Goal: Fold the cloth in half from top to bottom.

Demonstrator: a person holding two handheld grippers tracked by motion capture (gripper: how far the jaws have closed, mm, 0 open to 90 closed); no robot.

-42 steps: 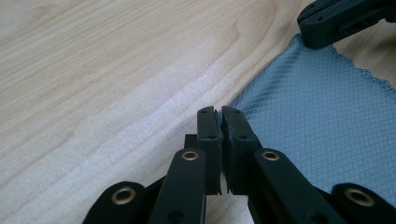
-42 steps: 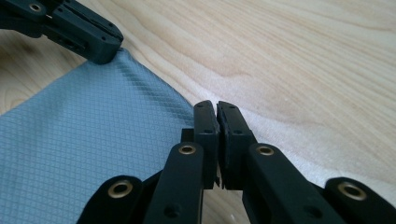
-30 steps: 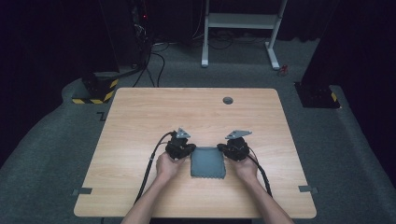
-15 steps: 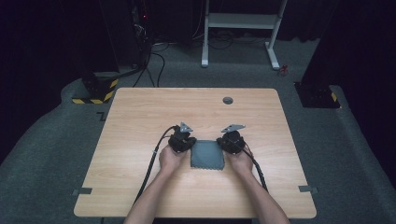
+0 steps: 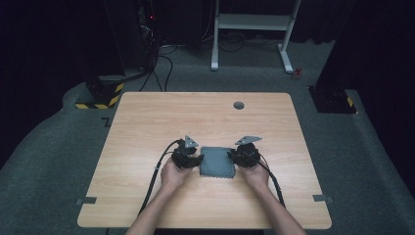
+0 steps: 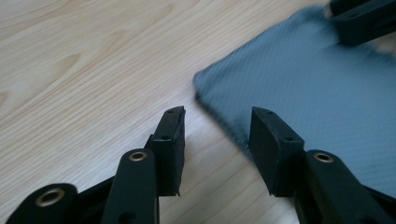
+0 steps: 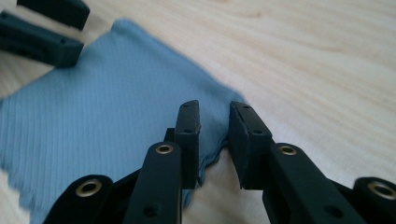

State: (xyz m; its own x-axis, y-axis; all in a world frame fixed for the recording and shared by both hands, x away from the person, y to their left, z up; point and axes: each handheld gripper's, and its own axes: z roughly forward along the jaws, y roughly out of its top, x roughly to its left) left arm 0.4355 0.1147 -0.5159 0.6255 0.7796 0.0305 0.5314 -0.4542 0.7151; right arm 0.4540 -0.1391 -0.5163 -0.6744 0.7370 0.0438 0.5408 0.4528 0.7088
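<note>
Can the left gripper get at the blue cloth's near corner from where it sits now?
Probably yes. The left gripper has its jaws apart right at the edge of the blue cloth, which lies flat on the table with nothing between them; the right gripper works the opposite side.

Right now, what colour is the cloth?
Greyish blue, finely ribbed cloth; clearest in the right gripper view.

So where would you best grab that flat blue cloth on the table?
At its edges or corners. The blue cloth lies flat on the table, so only its thin rim offers a bite. Likely best to come in low from either side, as the left hand-held gripper and right hand-held gripper do, jaws straddling the edge.
</note>
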